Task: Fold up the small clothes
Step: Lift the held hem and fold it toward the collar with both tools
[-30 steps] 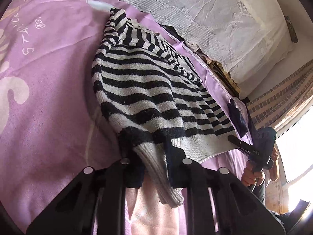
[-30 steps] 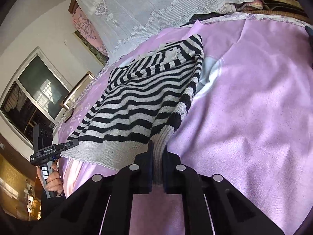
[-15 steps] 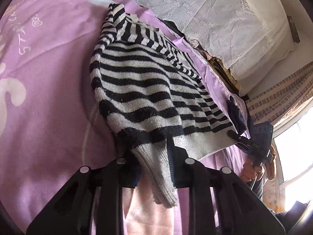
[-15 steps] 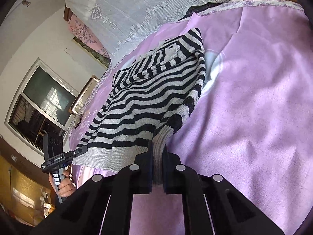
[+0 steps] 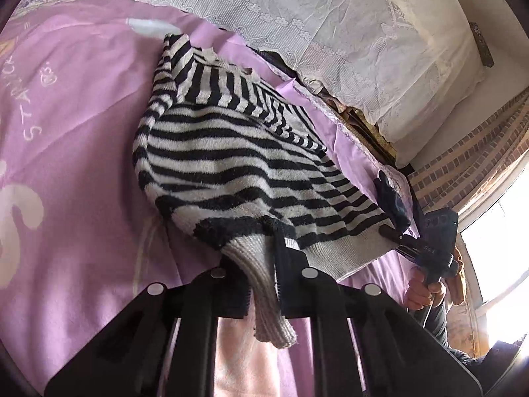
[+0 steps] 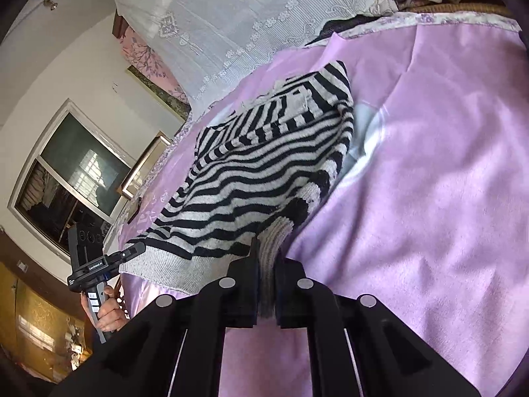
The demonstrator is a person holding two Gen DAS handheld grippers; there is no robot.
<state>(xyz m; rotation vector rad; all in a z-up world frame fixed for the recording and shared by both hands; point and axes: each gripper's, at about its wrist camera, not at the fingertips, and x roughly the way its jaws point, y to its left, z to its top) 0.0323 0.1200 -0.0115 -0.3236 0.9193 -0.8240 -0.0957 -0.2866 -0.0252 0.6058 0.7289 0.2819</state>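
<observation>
A purple blanket covers the bed beside a white lace cloth and a window.

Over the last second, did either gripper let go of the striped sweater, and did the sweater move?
Neither let go. The left gripper and right gripper stay shut on the striped sweater's ribbed hem corners; the hem has drawn slightly toward the cameras. Pink blanket unchanged.
</observation>
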